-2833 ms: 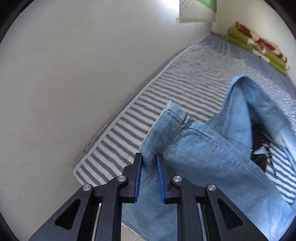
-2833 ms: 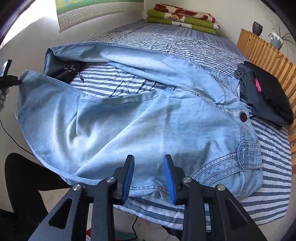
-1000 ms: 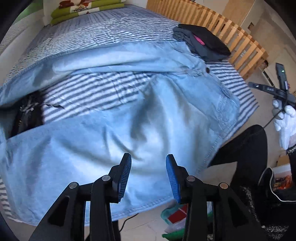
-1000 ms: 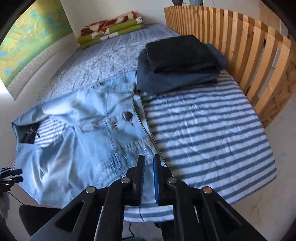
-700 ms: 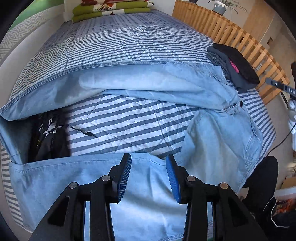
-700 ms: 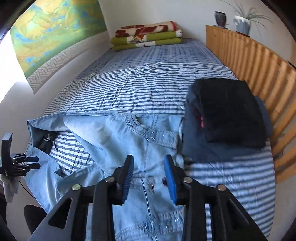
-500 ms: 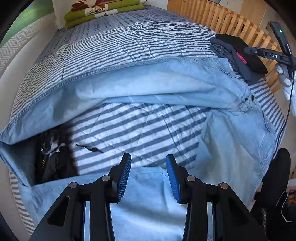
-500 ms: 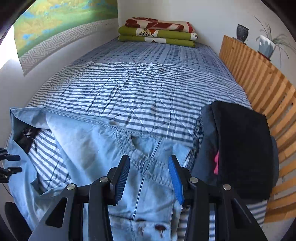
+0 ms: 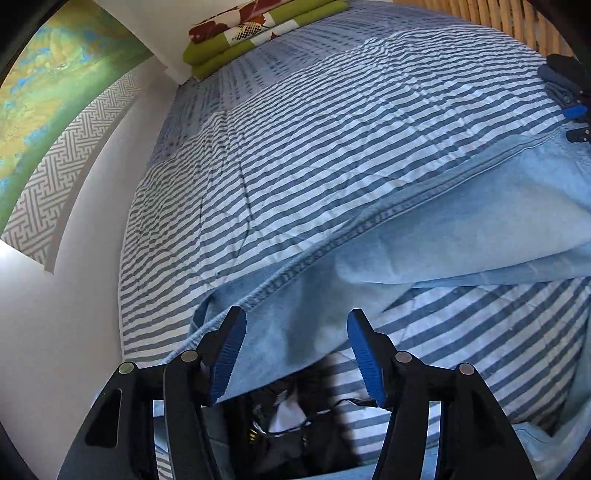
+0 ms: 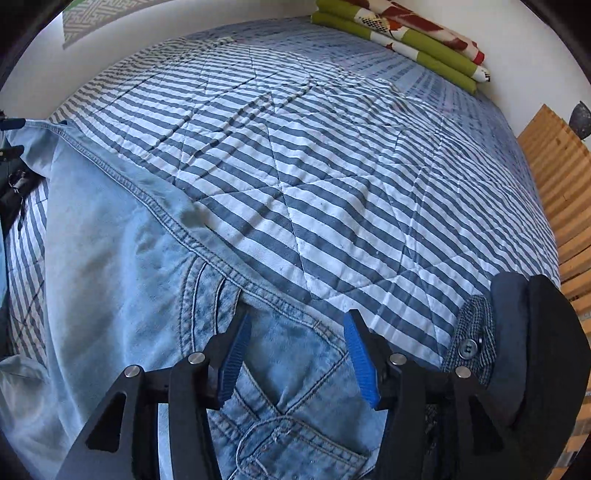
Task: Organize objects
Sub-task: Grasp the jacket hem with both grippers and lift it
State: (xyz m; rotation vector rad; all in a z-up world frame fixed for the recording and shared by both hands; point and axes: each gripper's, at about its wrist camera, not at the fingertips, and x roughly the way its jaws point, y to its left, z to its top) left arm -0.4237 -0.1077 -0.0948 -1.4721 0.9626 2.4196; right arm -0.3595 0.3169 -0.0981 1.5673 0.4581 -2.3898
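Left gripper [image 9: 295,354] jaws opening, nothing pinched, over the jeans [image 9: 424,236] leg end at the bed's [image 9: 332,122] near left. Jeans spread rightward across the striped cover. Right gripper [image 10: 297,354] jaws opening, empty, above the waistband; folded dark clothes [image 10: 535,350] near right.

The left claw [image 9: 293,354] is seen with its jaws opening over a light blue jeans leg [image 9: 424,243], no pad pressing it. A dark item [image 9: 295,424] lies just below the claw on the striped bed [image 9: 314,129]. Folded blankets [image 9: 258,26] are seen far beyond.
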